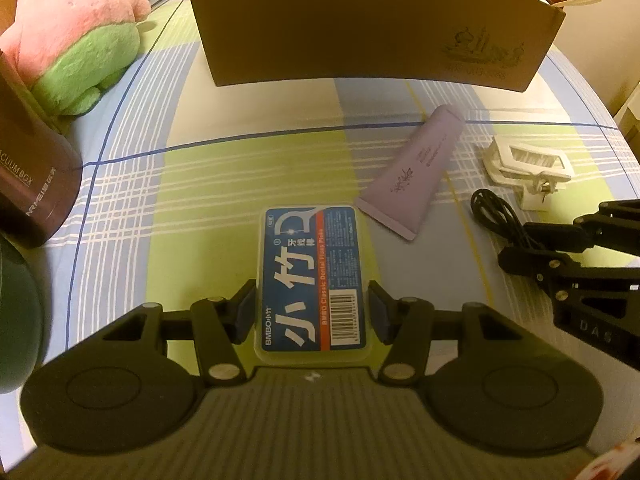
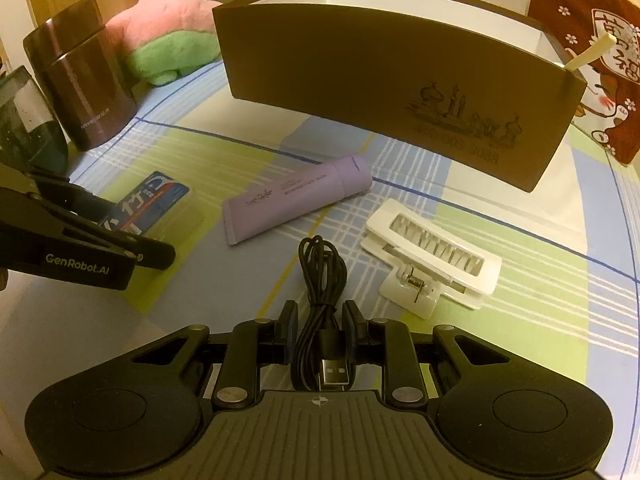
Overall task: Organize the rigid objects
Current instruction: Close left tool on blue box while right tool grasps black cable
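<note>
Plaid bedsheet (image 1: 132, 184): left hand-held gripper (image 1: 314, 312) clamps the floss box (image 1: 314, 276); right hand-held gripper (image 2: 320, 330) pinches the coiled cable (image 2: 320, 280).

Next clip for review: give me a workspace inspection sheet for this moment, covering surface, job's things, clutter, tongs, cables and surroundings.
Surface: plaid bedsheet in blue, green and white.
Job's things: floss pick box; purple tube and white hair claw clip lying loose; brown cardboard box standing open behind them.
Clutter: brown vacuum canister; pink and green plush star.
Tongs: left tongs flank the floss pick box, pads against its sides; right tongs closed on the cable bundle.
Cables: coiled black USB cable, plug toward the camera.
Surroundings: red lucky-cat cloth at the right; wooden panel behind the plush.
</note>
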A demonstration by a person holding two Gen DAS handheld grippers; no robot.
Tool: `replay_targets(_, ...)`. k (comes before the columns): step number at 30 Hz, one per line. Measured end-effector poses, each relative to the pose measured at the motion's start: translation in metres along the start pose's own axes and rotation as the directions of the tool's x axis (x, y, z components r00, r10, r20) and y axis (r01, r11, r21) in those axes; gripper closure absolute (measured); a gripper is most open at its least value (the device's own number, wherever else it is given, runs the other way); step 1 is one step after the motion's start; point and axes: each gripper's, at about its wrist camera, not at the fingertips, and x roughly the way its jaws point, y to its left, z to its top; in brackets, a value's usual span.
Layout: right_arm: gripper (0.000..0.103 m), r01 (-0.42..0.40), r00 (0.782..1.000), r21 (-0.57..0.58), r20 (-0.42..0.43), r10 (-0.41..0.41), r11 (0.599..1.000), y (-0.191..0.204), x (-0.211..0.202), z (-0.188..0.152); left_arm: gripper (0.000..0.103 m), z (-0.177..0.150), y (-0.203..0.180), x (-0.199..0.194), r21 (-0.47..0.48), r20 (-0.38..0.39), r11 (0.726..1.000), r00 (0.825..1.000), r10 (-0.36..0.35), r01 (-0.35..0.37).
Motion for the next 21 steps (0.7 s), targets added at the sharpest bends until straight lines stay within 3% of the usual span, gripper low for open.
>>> replay_targets(12,0.082,-0.003,1.0,0.005,-0.017,0.003,1.0,0.0,0.0,0.004,0.05,-0.002,-0.006,-0.003,0.027,-0.007,1.0,1.0,-0.007,0.007)
replay_targets(21,0.085,-0.098,0.995,0.108,-0.023,0.101,0.989,-0.007,-0.014,0.005,0.05,-0.002,-0.008,-0.02,0.032,0.027,0.999,1.0,-0.001,0.0)
